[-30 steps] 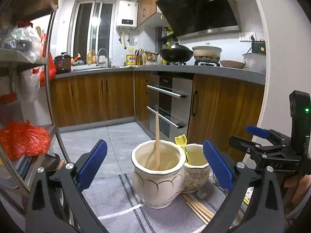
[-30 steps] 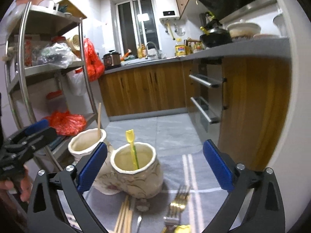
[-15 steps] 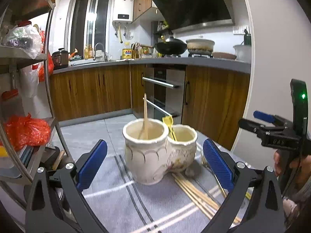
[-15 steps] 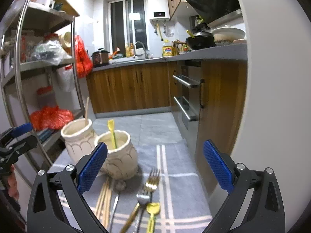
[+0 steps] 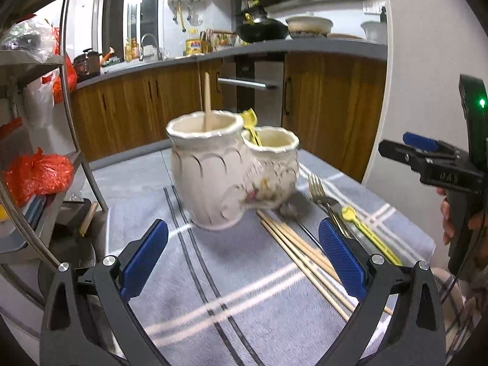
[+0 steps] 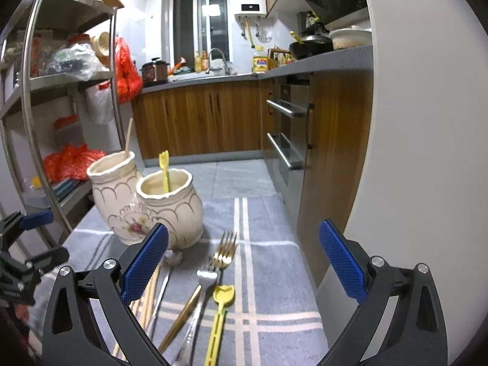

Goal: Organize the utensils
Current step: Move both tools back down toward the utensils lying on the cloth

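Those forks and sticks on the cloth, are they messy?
Yes. The gold fork, silver fork, yellow fork and chopsticks lie loose on the cloth beside the jars, not standing inside.

We see a table covered by a grey cloth with white and dark stripes. On it stands a cream double ceramic holder, its two jars joined. Just beside its base lie wooden chopsticks, a gold fork, a silver fork and a yellow plastic fork, side by side, handles toward us.
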A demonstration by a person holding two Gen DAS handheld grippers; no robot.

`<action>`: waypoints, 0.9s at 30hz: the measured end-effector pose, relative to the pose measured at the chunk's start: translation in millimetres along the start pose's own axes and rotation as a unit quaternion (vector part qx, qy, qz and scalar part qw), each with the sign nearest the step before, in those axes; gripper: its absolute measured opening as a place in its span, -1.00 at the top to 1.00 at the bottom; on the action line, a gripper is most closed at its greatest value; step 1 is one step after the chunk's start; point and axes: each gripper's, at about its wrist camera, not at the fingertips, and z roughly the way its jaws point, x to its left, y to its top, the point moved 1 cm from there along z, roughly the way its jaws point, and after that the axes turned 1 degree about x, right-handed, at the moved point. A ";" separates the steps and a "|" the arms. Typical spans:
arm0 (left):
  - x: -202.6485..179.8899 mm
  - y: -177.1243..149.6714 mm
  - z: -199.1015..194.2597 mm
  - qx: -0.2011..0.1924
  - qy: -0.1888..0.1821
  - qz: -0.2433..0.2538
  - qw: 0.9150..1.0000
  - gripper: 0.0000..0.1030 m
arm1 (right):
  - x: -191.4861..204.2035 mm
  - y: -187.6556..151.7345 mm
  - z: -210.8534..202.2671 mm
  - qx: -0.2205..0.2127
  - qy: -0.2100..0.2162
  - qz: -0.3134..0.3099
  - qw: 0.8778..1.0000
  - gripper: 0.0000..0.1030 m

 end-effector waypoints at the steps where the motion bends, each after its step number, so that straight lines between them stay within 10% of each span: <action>1: -2.5 -2.4 1.6 0.004 -0.001 0.002 1.000 -0.89 | -0.4 -1.8 1.0 0.004 -0.003 0.000 1.000 -0.90; 27: -38.0 -41.1 59.9 0.154 0.046 0.014 0.987 -0.89 | 4.4 -27.1 24.1 0.062 -0.002 -0.033 0.998 -0.90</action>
